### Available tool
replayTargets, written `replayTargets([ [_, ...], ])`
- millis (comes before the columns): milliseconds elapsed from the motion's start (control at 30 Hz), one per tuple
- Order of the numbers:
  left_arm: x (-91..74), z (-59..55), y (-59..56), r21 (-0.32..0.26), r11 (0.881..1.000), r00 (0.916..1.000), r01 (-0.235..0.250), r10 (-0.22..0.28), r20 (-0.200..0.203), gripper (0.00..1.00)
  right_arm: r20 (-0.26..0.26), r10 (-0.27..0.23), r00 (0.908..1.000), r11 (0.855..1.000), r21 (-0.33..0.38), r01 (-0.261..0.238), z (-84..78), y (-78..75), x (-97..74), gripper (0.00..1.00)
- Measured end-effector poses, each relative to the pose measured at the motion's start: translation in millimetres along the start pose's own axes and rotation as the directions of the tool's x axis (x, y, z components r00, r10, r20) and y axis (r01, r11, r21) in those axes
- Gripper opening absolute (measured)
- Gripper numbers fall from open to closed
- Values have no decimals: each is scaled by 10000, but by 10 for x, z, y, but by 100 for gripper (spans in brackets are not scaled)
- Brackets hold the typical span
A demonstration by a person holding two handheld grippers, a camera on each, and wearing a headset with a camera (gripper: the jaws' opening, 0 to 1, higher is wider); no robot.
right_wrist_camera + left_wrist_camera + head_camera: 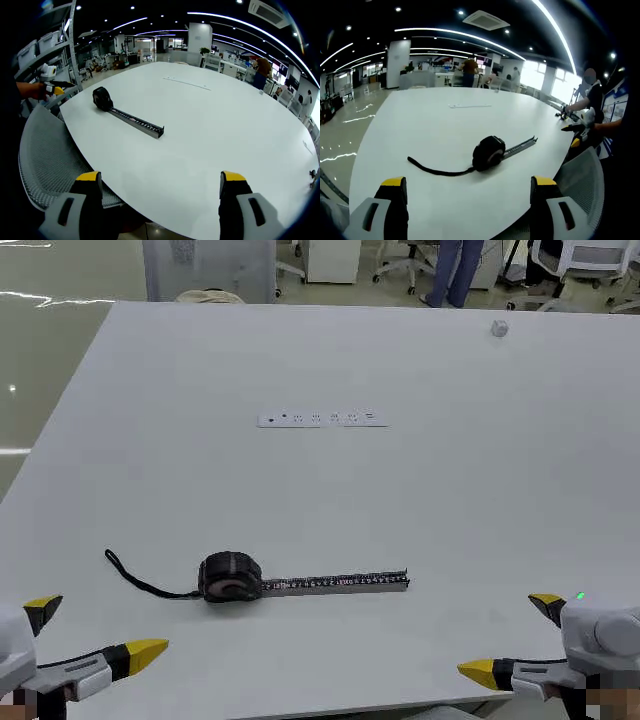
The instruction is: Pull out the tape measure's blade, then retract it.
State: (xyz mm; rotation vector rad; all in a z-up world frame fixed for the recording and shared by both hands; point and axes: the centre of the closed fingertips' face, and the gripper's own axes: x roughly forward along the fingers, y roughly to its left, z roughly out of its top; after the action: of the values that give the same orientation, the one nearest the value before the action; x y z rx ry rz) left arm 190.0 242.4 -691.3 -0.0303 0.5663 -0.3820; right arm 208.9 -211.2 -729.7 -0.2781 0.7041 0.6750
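Observation:
A black tape measure (231, 577) lies on the white table (400, 480), its blade (335, 582) drawn out to the right and a black wrist strap (135, 577) trailing left. The left gripper view looks at the case (489, 152) from the strap side, with the blade (521, 146) running away. From the right gripper view the blade (136, 121) lies nearer and the case (102, 98) behind. My left gripper (97, 633) hovers open at the near left edge, apart from the tape. My right gripper (505, 637) hovers open at the near right edge, holding nothing.
A white power strip (322, 419) lies flat mid-table beyond the tape. A small grey round object (499, 329) sits far right. A mesh chair back (50, 160) stands by the near edge. Office chairs and a standing person (455, 270) are past the far edge.

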Motion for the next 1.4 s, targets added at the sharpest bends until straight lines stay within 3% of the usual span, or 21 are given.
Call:
replayTargets([
  [133, 78, 41, -59, -108, 9999, 10000, -48, 47, -46, 99, -59, 194, 9998, 9996, -216, -195, 32, -8, 26, 99],
  [333, 169, 146, -124, -876, 9959, 9995, -226, 246, 217, 100, -95, 542, 9985, 9953, -796, -548, 134, -6, 90, 98],
  [1033, 409, 271, -394, -511, 9977, 9989, -446, 451, 86, 100, -539, 1361, 9892, 9731, -1801, -1437, 374, -109, 250, 96],
  [1300, 498, 366, -453, -507, 9968, 9978, -618, 629, 205, 100, -817, 1707, 9819, 9522, -2427, -1857, 462, -102, 327, 95],
  [1400, 536, 374, -477, -506, 9965, 9974, -668, 680, 226, 100, -1070, 1889, 9761, 9375, -2761, -2117, 485, -88, 364, 94],
])
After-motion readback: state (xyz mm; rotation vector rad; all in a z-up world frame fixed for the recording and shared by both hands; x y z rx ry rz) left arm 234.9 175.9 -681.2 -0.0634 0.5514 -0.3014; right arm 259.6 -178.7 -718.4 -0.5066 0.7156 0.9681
